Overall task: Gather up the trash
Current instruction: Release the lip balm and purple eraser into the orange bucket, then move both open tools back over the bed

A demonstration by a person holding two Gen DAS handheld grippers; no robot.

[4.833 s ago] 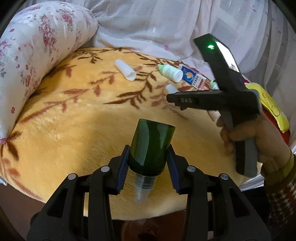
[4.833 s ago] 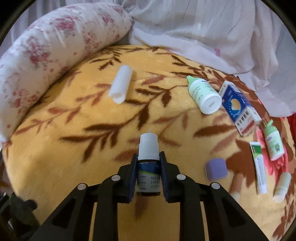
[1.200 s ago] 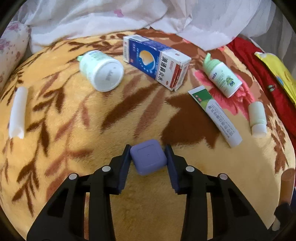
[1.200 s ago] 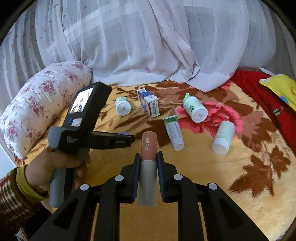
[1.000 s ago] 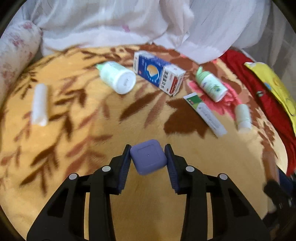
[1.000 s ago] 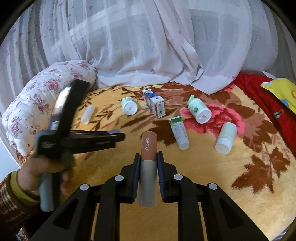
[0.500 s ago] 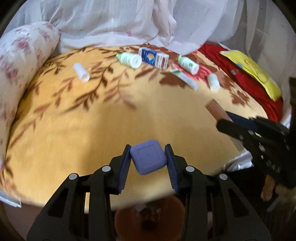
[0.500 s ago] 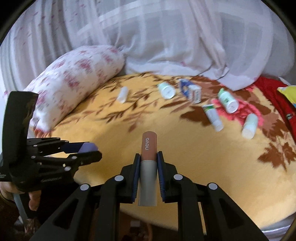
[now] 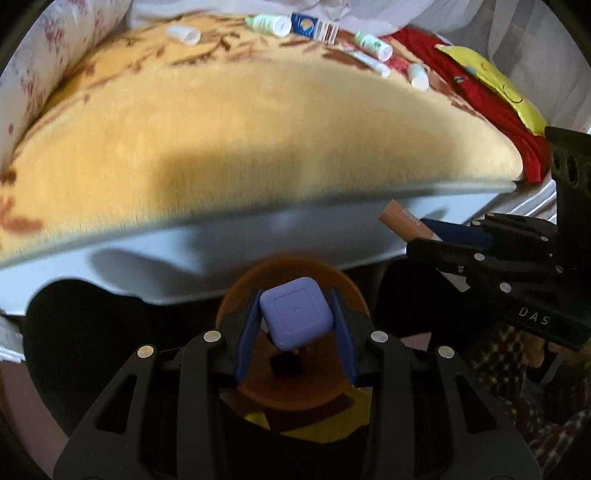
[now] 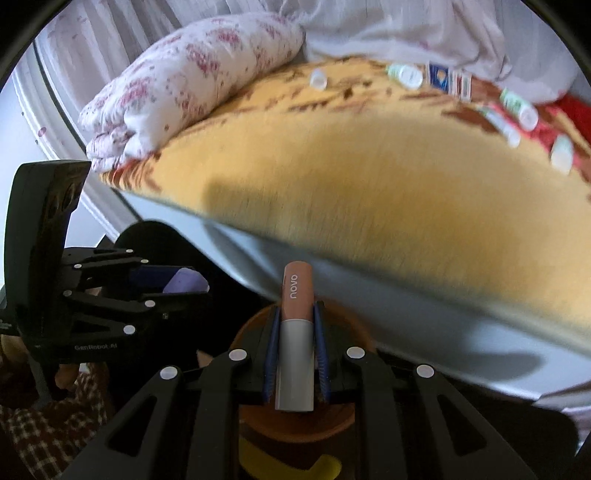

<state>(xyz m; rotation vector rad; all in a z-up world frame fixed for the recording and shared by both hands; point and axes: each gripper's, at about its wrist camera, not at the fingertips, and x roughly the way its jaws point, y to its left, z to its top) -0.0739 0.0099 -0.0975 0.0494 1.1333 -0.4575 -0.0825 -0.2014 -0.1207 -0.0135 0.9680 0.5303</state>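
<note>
A bed carries everything, spread with a yellow blanket [image 9: 258, 122] patterned in brown leaves; a floral bolster [image 10: 192, 77] lies along its left edge. Far back lies a blue box [image 9: 314, 26]; left of the box a white-capped bottle [image 9: 267, 24], further left a white tube [image 9: 183, 34]; right of the box a green bottle [image 9: 372, 44], a toothpaste tube [image 9: 369, 63] and a small white bottle [image 9: 418, 75].

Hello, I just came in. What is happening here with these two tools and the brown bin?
A person is clearing trash off a bed. The left gripper holds a purple square case above the brown bin. The right gripper holds a pink and grey tube above the same bin. Several bottles and a blue box remain on the yellow blanket.
</note>
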